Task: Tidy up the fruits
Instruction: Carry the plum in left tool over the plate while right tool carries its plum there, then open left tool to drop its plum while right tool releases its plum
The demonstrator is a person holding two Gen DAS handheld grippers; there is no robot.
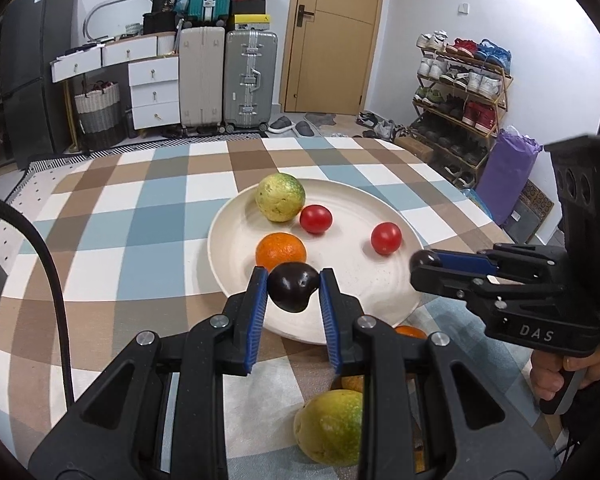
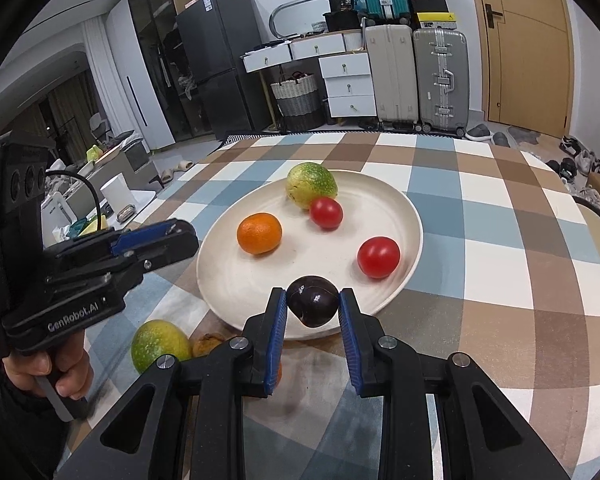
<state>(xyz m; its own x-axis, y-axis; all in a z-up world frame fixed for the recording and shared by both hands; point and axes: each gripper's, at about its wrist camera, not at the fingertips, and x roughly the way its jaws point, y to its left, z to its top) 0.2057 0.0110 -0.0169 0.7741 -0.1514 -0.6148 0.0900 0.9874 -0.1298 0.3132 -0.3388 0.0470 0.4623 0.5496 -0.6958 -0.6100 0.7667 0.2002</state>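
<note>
A white plate [image 1: 352,276] [image 2: 256,280] on the checked tablecloth holds a green-yellow fruit [image 1: 280,197] [image 2: 311,185], an orange [image 1: 280,252] [image 2: 259,233] and two red tomatoes [image 1: 316,219] [image 1: 386,238] [image 2: 326,212] [image 2: 378,257]. My left gripper [image 1: 293,280] [image 2: 188,236] is shut on a dark plum [image 1: 292,286] over the plate's near rim. Coming in from the right side of the plate, my right gripper [image 2: 313,296] [image 1: 420,268] is shut on a second dark plum [image 2: 314,306] [image 1: 425,259] above the rim.
On the cloth in front of the plate lie another green-yellow fruit [image 1: 330,426] [image 2: 158,344], an orange [image 1: 410,332] and a brownish fruit [image 2: 208,343]. A person's hand [image 2: 60,372] grips the left handle. Suitcases, drawers and a shoe rack stand beyond the table.
</note>
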